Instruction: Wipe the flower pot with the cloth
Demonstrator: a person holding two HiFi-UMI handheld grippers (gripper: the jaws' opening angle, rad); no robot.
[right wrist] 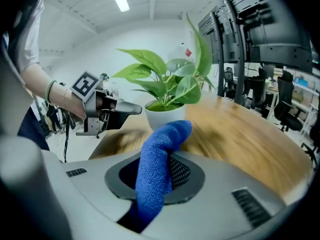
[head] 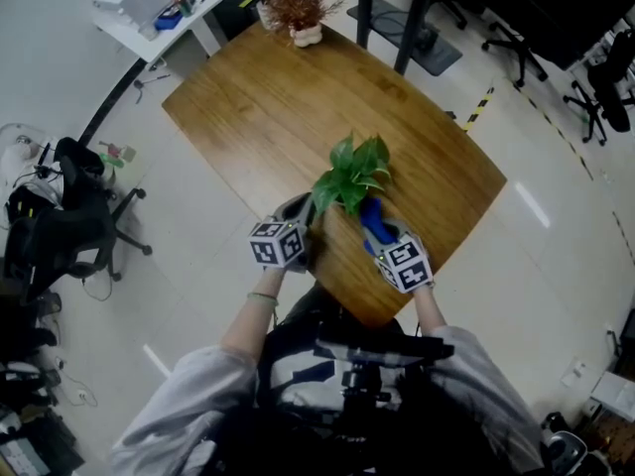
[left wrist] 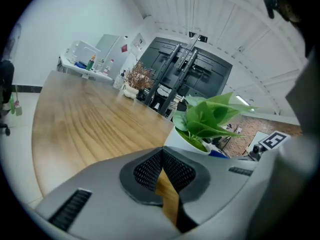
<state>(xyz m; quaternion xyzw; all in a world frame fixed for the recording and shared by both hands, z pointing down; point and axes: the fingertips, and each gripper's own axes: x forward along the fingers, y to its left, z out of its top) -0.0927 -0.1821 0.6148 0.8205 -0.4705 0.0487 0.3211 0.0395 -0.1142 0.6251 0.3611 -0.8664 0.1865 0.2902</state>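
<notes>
A white flower pot (right wrist: 166,115) with a green leafy plant (head: 352,175) stands near the front edge of the wooden table (head: 298,107). In the head view the leaves hide the pot. My right gripper (right wrist: 159,166) is shut on a blue cloth (right wrist: 156,176), whose free end rises just in front of the pot. The cloth (head: 374,220) lies right of the plant, beside the right gripper (head: 385,238). My left gripper (left wrist: 162,153) is shut with nothing in it, and the pot (left wrist: 184,140) is close on its right. The left gripper (head: 298,214) sits left of the plant.
A small pot of dried reddish plants (head: 298,8) stands at the table's far end. Beyond it is a white desk (head: 164,8) with small items. Black office chairs (head: 69,216) stand on the floor at left, with more chairs (head: 595,77) at back right.
</notes>
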